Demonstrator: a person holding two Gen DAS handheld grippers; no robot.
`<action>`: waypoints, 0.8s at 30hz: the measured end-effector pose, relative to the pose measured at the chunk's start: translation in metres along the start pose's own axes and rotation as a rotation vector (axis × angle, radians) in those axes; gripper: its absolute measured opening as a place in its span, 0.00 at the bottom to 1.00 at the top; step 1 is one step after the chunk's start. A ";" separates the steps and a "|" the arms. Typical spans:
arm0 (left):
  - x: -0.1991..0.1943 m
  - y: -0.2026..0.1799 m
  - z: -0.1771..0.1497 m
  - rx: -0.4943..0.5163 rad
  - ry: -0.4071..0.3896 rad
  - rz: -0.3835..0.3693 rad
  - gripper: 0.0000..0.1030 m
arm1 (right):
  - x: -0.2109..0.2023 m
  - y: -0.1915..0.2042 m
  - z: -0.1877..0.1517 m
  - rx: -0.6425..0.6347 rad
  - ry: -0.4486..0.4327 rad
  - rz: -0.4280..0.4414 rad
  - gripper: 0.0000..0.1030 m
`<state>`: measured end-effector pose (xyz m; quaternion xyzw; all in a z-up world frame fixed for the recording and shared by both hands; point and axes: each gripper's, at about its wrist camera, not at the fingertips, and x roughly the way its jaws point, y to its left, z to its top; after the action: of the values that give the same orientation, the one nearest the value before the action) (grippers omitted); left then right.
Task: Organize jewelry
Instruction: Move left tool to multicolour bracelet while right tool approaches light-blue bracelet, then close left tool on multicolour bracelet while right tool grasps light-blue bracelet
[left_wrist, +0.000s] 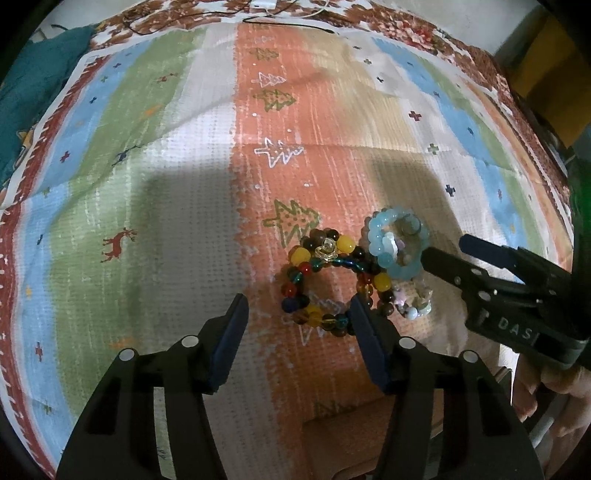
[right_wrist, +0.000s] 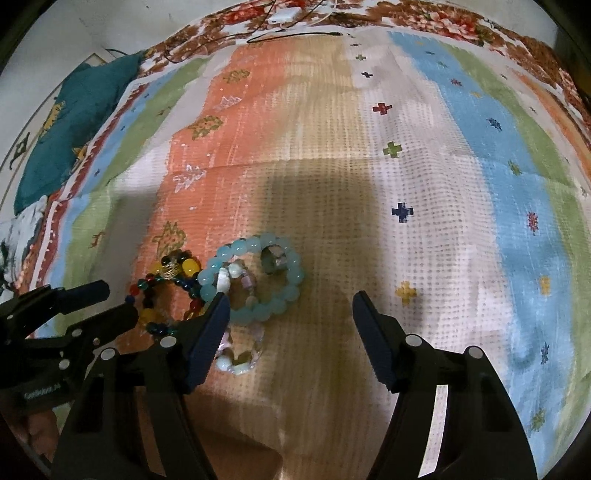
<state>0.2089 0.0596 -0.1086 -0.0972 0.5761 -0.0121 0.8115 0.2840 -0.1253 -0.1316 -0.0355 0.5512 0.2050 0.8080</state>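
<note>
I saw the striped cloth (left_wrist: 147, 184) spread over the surface, carrying everything. My left claw (left_wrist: 299, 314) hung spread wide and pinched nothing, its right finger just beside the multicoloured bead bracelet (left_wrist: 325, 284). My right claw (right_wrist: 290, 306) was likewise spread, its left fingertip (right_wrist: 218, 310) at the edge of the pale blue bracelet (right_wrist: 255, 280). A small ring (right_wrist: 273, 260) lay inside that blue loop.
</note>
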 end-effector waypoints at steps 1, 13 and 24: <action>0.001 0.000 0.000 -0.001 0.003 -0.001 0.52 | 0.001 0.000 0.001 0.001 0.001 -0.001 0.66; 0.012 0.009 0.007 -0.041 0.026 -0.031 0.32 | 0.016 -0.002 0.008 -0.005 0.018 -0.048 0.52; 0.016 0.010 0.005 -0.052 0.043 -0.048 0.09 | 0.023 -0.004 0.011 -0.036 0.043 -0.094 0.24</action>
<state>0.2184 0.0683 -0.1234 -0.1319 0.5912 -0.0186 0.7954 0.3021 -0.1192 -0.1491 -0.0801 0.5624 0.1758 0.8040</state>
